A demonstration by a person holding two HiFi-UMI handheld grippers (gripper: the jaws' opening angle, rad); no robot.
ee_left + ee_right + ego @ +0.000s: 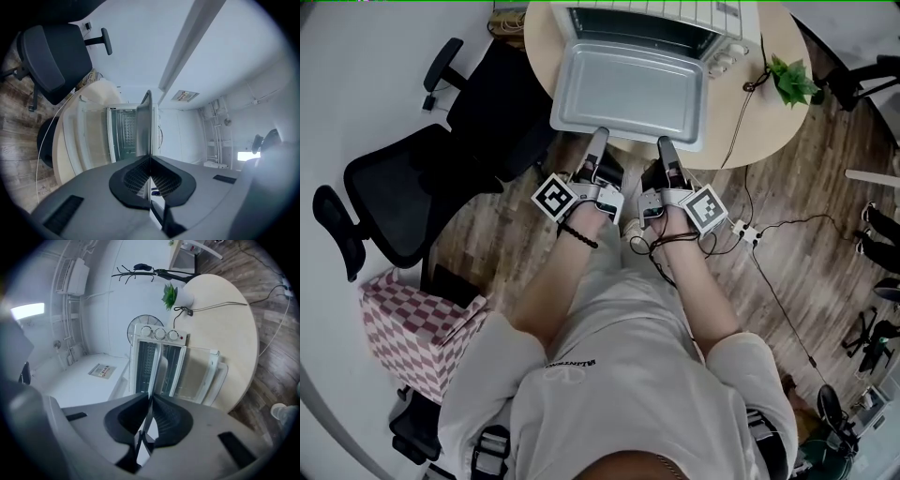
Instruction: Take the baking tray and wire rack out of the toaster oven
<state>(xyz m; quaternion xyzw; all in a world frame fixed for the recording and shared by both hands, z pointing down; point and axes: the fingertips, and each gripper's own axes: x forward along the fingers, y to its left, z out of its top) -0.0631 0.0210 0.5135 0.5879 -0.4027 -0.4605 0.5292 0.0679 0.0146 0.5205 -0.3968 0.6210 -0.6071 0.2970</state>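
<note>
Item 1. Left claw (pixel 598 142): jaws together, clamped on the near rim of the baking tray (pixel 628 89), left of its middle. In the left gripper view the claw (pixel 150 161) has both pads pressed on the tray (pixel 144 126), which shows edge-on as a thin upright strip running away from the jaws.

Item 2. Right claw (pixel 664 150): jaws nearly together, clamped on the same near rim, right of its middle and just beside the left claw. In the right gripper view the claw (pixel 151 401) pinches the tray's thin edge (pixel 154 376) between its pads.

Item 3. Baking tray: grey metal, rectangular, shallow, nothing in it. It lies mostly outside the oven mouth, with its far edge at the opening and its near rim close to the near edge of the tabletop (pixel 769 131).

Item 4. Toaster oven (pixel 656 26): white, on the round pale tabletop, with knobs (pixel 724 61) on its right side. Its glass door (pixel 201 373) is swung open and down. Wire bars show in the cavity (pixel 124 131); I cannot tell whether they are the wire rack.

Item 5. Marker cubes: one on the left gripper (pixel 555 197), one on the right (pixel 705 208).

Item 6. Surroundings: a small potted plant (pixel 792 80) on the right of the tabletop, a black office chair (pixel 412 178) on the wooden floor at left, a pink-and-white checked item (pixel 412 328) near the person's left leg, and a power strip (pixel 742 231) on the floor at right.
</note>
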